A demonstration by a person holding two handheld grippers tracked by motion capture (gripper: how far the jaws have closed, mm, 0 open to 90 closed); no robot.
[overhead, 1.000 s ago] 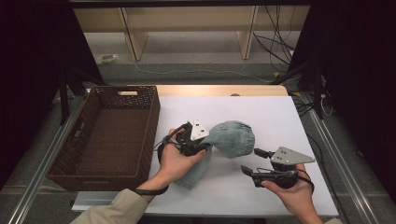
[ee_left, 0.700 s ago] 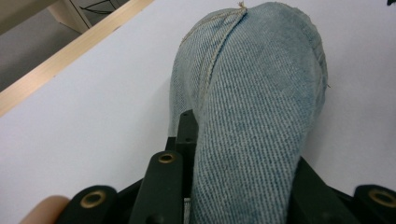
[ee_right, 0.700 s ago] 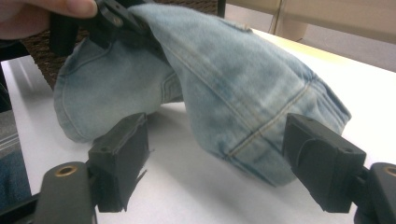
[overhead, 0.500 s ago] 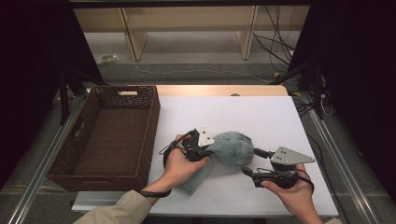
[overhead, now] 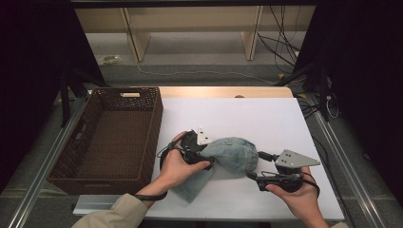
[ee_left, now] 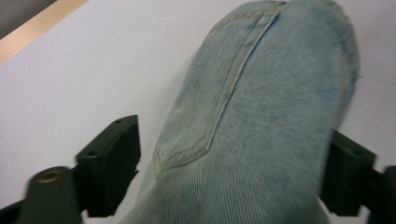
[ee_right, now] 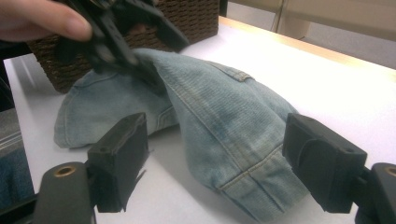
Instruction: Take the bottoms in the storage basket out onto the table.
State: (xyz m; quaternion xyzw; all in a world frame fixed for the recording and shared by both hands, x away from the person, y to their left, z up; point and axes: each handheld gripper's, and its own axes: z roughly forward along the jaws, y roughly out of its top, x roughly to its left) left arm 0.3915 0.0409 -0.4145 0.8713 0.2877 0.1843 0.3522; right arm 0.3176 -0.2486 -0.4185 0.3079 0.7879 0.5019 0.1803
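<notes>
The jeans (overhead: 228, 159) lay bunched on the white surface (overhead: 266, 118), just right of the basket (overhead: 109, 140), their long axis slanting from a hump away from the person down to a flat leg end at the near edge. The left hand-held gripper (overhead: 202, 154) sat against the hump's basket-side flank; its jaws had just been opening and stood apart, with the denim between them but no longer pinched (in the left gripper view the cloth ran up past both pads). The right hand-held gripper (overhead: 254, 166) hovered on the far side of the jeans from the basket, its jaws spread and empty, aimed at a folded hem just ahead of them. Both were close; the left was nearer, touching cloth. Nothing lay between the jeans and the empty basket but its near wall.
</notes>
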